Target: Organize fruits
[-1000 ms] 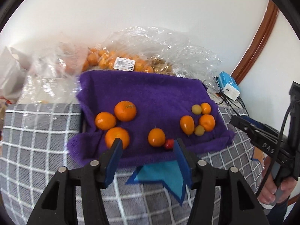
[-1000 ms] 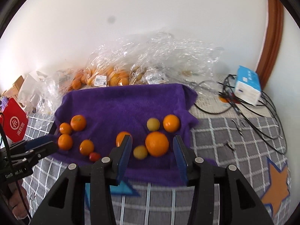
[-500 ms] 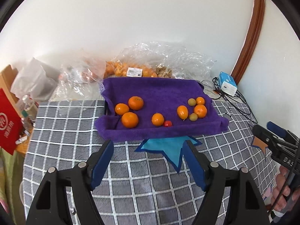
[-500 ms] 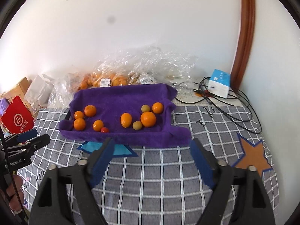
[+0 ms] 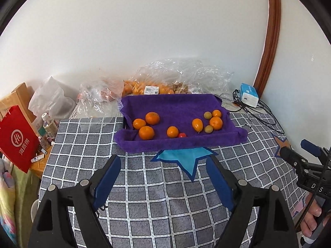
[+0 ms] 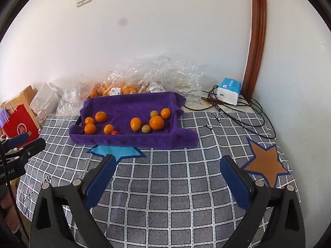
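Note:
A purple towel-lined tray (image 5: pixel 182 103) (image 6: pixel 132 101) sits at the back of the checked table. On its left lie three oranges (image 5: pixel 146 132) (image 6: pixel 90 129), then a smaller orange (image 5: pixel 172 131) with a small red fruit (image 5: pixel 182 135) (image 6: pixel 114 132). On its right lie an oval orange fruit (image 5: pixel 197 124) (image 6: pixel 135 123), two greenish fruits (image 5: pixel 208 129) (image 6: pixel 146 129) and two oranges (image 5: pixel 215 123) (image 6: pixel 156 122). My left gripper (image 5: pixel 163 167) is open and empty, well in front of the tray. My right gripper (image 6: pixel 167 166) is open and empty, also in front.
Clear plastic bags of oranges (image 5: pixel 144 88) (image 6: pixel 115 88) lie behind the tray. A blue-white box (image 5: pixel 249 97) (image 6: pixel 229 91) with black cables (image 6: pixel 238 115) sits at the back right. A red bag (image 5: pixel 17 142) and a bottle (image 5: pixel 48 125) stand left of the table.
Both grippers have pulled back and up from the tray and opened wider. The fruits have not moved.

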The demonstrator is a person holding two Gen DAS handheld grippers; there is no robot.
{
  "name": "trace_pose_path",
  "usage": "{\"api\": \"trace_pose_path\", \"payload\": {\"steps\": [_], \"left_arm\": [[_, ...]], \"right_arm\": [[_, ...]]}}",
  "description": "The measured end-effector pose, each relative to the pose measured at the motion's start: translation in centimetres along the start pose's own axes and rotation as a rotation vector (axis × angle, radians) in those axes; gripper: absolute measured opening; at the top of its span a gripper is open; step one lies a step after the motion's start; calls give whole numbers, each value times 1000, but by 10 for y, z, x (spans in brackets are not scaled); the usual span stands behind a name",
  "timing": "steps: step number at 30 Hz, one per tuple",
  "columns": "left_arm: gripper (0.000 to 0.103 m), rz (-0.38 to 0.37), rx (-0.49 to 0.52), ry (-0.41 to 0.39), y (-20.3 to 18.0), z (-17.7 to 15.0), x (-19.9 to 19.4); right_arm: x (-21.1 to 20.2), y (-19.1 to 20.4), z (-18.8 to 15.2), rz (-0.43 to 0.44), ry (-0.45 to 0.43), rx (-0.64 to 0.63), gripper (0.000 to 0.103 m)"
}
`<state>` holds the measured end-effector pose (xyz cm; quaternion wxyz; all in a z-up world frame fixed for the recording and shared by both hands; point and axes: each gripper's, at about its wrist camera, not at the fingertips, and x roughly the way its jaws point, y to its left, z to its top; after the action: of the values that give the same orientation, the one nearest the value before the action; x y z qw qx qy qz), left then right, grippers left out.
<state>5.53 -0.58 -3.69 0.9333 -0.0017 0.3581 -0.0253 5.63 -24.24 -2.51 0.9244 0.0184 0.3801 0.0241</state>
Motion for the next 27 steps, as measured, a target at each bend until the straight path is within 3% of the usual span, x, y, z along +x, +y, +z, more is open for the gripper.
{"api": "trace_pose_path", "payload": {"steps": [27], "left_arm": [[84, 13, 10, -7, 0, -7, -2]], "right_arm": [[-9, 0, -7, -9, -25, -2, 99]]}}
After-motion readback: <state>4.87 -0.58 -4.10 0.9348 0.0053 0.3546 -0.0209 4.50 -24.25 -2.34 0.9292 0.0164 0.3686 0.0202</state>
